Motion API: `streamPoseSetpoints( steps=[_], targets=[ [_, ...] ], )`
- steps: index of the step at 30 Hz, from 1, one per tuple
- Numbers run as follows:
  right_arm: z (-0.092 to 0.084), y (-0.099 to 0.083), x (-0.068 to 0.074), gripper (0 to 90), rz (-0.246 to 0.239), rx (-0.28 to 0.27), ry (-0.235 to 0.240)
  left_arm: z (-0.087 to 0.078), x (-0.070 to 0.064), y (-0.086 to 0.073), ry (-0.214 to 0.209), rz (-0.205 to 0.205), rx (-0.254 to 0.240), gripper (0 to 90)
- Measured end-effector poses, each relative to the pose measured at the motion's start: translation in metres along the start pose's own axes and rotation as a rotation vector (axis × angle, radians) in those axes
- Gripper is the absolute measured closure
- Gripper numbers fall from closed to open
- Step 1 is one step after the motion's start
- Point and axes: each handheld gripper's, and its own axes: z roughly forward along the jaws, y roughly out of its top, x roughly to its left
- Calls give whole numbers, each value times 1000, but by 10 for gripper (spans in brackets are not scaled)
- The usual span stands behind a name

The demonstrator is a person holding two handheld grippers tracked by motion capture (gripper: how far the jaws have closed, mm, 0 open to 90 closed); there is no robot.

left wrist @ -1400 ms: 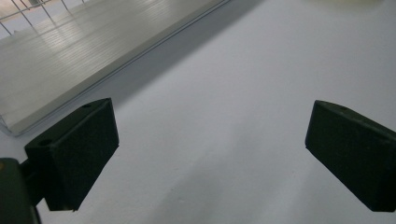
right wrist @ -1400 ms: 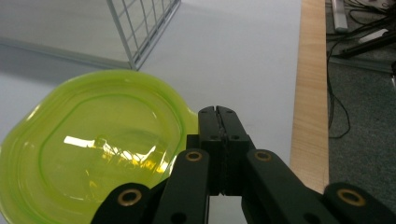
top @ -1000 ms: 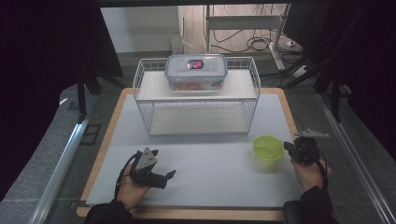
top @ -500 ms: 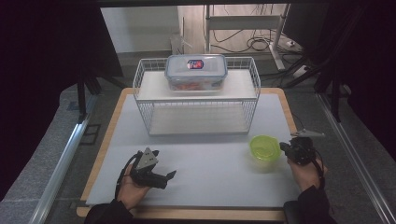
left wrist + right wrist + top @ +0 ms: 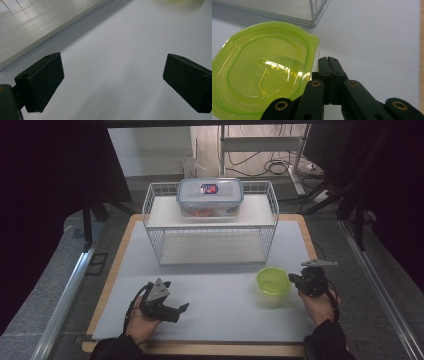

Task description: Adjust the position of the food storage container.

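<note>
Near left: left gripper (image 5: 162, 302) in the person's left hand (image 5: 142, 322), low over the white mat (image 5: 220, 305), jaws wide open with nothing between them, bare mat between the two pads (image 5: 42, 82) in the left gripper view. Near right: right gripper (image 5: 309, 281) in the right hand (image 5: 317, 305), jaws fully closed, pads pressed flat together in the right gripper view, nothing visibly clamped. Tips (image 5: 329, 62) just beside the right edge of the green lid (image 5: 273, 281); touching or not, cannot tell. Green lid translucent, roughly round with a small pointed tab at its far-right edge (image 5: 313, 38), sitting on a clear container, on the mat right of centre, near the right gripper and well apart from the left one. Mat covering most of the wooden desk (image 5: 116, 270), wood border visible on left, right and near sides. Farther back, centre: white wire rack (image 5: 212, 237) standing on the mat, near corner of it seen just beyond the lid in the right gripper view. On the rack's top shelf: clear rectangular box (image 5: 210, 197) with clip-on lid and a red-blue label, reddish contents inside, too small to identify. Beyond the desk: floor, cables and a metal frame, dim.
</note>
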Motion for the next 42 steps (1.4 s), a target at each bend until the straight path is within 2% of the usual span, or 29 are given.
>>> streamPoseSetpoints(
  steps=[30, 33, 36, 42],
  targets=[
    [6, -3, 57, 880, -80, 41, 173, 1, -1, 0, -7, -2, 6, 38],
    [4, -6, 54, 871, -77, 49, 172, 1, 0, 0, -7, -3, 4, 38],
    [6, -13, 49, 896, -63, 81, 169, 1, 0, -1, -9, -4, 5, 39],
    [15, -16, 59, 898, -94, 120, 226, 2, -1, 0, -10, 0, 9, 38]
  ],
)
